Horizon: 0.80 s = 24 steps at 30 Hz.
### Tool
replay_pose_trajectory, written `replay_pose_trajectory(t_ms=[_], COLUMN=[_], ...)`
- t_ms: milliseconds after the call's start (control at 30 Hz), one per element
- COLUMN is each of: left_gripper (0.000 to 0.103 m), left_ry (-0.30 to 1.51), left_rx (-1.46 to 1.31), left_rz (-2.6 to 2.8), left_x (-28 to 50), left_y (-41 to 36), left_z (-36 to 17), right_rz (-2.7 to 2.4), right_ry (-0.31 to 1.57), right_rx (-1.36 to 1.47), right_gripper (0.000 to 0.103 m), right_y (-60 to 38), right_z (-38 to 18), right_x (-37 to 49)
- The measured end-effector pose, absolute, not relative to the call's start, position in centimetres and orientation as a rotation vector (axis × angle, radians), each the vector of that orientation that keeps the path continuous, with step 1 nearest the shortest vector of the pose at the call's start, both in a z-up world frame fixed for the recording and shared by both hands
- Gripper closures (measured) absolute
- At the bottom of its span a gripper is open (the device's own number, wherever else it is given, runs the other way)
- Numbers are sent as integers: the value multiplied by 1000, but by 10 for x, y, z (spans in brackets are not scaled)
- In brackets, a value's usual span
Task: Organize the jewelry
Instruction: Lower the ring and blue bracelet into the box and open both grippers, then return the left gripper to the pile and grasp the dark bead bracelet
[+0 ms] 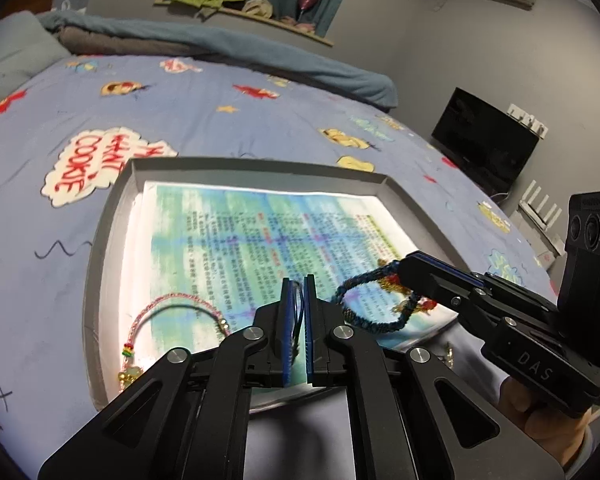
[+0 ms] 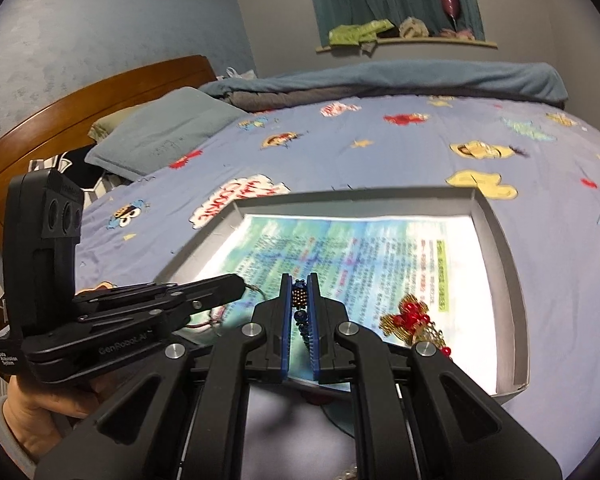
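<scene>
1. Shallow grey tray [image 1: 112,216] sitting on a bed with a blue cartoon-print bedsheet [image 1: 40,184], lined with a printed paper sheet [image 1: 236,232] full of text.
2. Left gripper [image 1: 299,280] hovering low over the near part of the tray, jaws pinched nearly closed on a thin dark cord [image 1: 299,312] running between the blue pads. Can't tell from here which piece that cord belongs to.
3. Right gripper [image 2: 300,280] also clamped down almost all the way, holding a dark blue braided bracelet [image 1: 364,316] by its beaded section, visible right between the pads in the right wrist view.
4. From the left wrist view, that bracelet hanging in a loop from the tip of the right gripper [image 1: 402,266], down over the paper at the tray's right side, between the two grippers.
5. Red-and-gold bead charm [image 2: 410,318] lying on the paper just right of the right gripper, looks attached to the same bracelet.
6. Pink beaded bracelet [image 1: 172,312] with a small red, yellow and green bead cluster lying flat in the tray's near left corner, partly on the paper, untouched.
7. Person's hand [image 2: 56,396] wrapped round the left gripper's handle at lower left of the right wrist view.
8. Folded blue blanket [image 2: 400,76], pillow [image 2: 160,136] and wooden headboard [image 2: 80,96] further back.
</scene>
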<state>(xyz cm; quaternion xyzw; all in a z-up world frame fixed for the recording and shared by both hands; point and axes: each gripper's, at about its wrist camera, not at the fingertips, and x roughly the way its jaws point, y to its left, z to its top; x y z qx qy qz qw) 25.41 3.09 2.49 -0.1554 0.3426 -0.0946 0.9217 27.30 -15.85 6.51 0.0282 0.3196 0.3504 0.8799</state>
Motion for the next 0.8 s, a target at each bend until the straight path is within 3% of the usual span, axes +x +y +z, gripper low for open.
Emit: replay_pose_trajectory(t_ms=[67, 167, 267, 367, 433, 533, 600, 800], left_gripper=[98, 82, 80, 71, 51, 30, 24, 24], left_ry=[718, 729, 726, 723, 711, 680, 662, 642], left_rx=[-330, -341, -347, -343, -340, -337, -328, -311], left_rz=[-185, -165, -163, -161, -156, -157, -156, -158], left_x=[256, 256, 256, 255, 253, 249, 245, 235], left_y=[34, 37, 39, 38, 38, 39, 39, 40], left_z=[22, 18, 18, 19, 21, 27, 32, 40], right_rz=[716, 701, 692, 681, 671, 664, 655, 633], right_ry=[681, 702, 733, 747, 744, 727, 711, 668], right_rx=[68, 79, 88, 92, 96, 102, 104, 77], right_gripper=[96, 96, 96, 96, 94, 79, 76, 76], right_y=[-161, -163, -164, -165, -168, -174, -179, -192], right_z=[62, 58, 51, 48, 48, 51, 54, 62], right_x=[277, 282, 287, 288, 288, 286, 284, 270])
